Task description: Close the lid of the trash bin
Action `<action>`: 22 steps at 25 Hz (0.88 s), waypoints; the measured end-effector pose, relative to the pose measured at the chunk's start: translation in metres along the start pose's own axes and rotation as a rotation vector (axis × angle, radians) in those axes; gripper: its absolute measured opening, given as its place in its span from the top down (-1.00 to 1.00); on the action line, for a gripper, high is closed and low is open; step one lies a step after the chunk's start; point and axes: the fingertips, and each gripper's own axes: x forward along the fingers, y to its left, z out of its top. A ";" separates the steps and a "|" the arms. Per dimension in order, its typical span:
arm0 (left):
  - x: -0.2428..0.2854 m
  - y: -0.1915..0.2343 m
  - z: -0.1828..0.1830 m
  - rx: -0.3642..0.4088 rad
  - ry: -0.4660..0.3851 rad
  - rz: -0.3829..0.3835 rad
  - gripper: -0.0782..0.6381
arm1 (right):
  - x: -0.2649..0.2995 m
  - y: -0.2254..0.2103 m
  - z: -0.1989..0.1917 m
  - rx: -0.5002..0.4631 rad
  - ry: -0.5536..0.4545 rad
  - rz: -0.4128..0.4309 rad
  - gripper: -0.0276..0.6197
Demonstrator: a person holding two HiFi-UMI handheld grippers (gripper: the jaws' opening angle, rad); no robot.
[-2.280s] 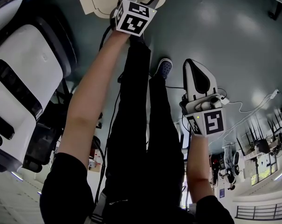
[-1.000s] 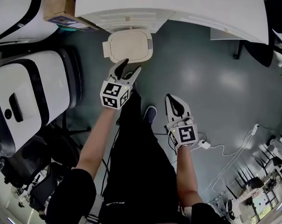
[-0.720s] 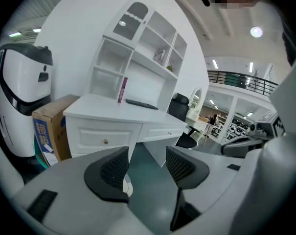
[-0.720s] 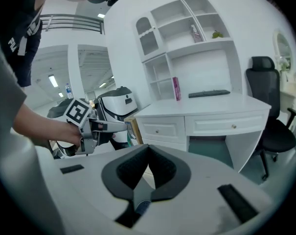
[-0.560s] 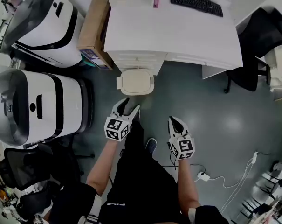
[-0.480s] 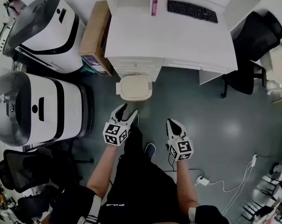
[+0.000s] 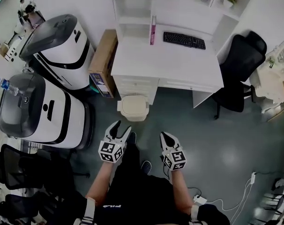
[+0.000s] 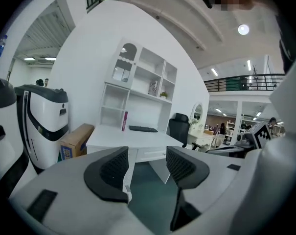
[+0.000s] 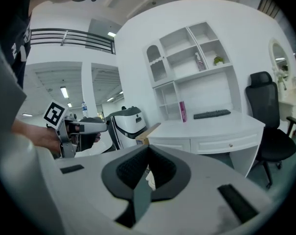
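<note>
Cream lid [image 7: 134, 106] lies flat on the trash bin [image 7: 134, 118], just ahead of the left gripper [image 7: 121, 127]. The closing looks done, with nothing left that I can judge. Whatever the bin holds is hidden under that lid. The left jaws stand wide apart and empty. The right gripper [image 7: 164, 136], alongside, has its jaws pressed together on nothing.

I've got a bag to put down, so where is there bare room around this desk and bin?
The desk top is bare from the pink book and keyboard to its front edge. The floor is open right of the trash bin, on the near side of the black chair. Left of the bin is crowded: cardboard box, white machines.
</note>
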 end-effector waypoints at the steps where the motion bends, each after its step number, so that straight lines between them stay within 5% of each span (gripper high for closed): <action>1: -0.009 -0.005 0.001 -0.001 -0.009 0.008 0.09 | -0.007 0.002 0.002 -0.005 -0.007 0.002 0.90; 12: -0.082 -0.038 0.008 0.025 -0.065 0.058 0.05 | -0.064 0.014 0.024 -0.073 -0.122 -0.036 0.90; 22: -0.117 -0.065 0.042 0.053 -0.140 0.078 0.05 | -0.082 0.034 0.042 -0.094 -0.131 0.019 0.90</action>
